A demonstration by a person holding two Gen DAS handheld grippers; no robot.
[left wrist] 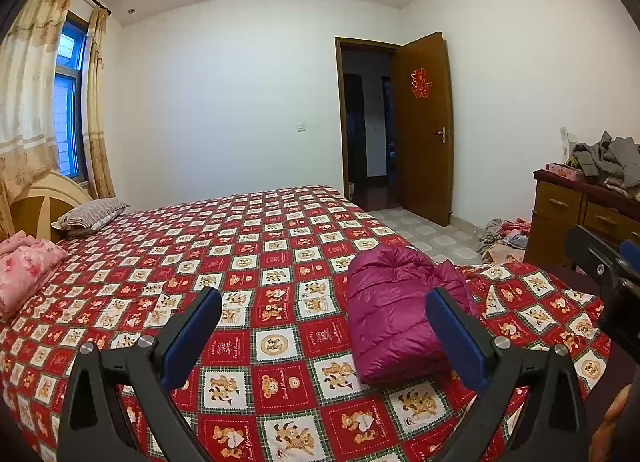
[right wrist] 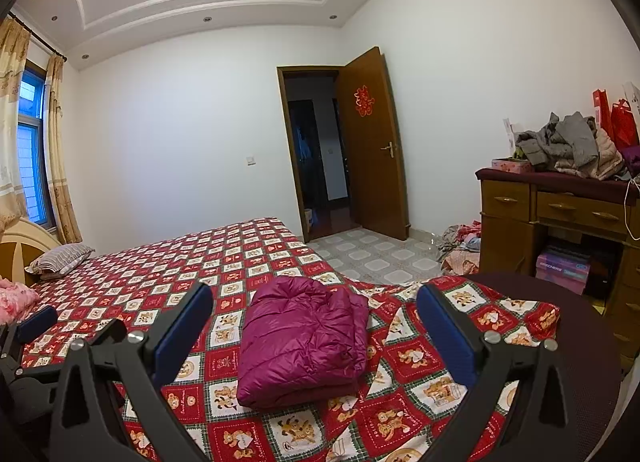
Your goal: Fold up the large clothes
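Observation:
A magenta puffer jacket lies folded in a compact bundle on the red checked bedspread near the bed's foot corner. It also shows in the right wrist view. My left gripper is open and empty, held above the bed just short of the jacket, with its right finger in front of the jacket's right edge. My right gripper is open and empty, and the jacket lies between its fingers, further ahead. The right gripper's body shows at the right edge of the left wrist view.
A striped pillow and a pink folded quilt lie at the head of the bed. A wooden dresser piled with grey clothes stands right. More clothes lie on the tiled floor. The door stands open.

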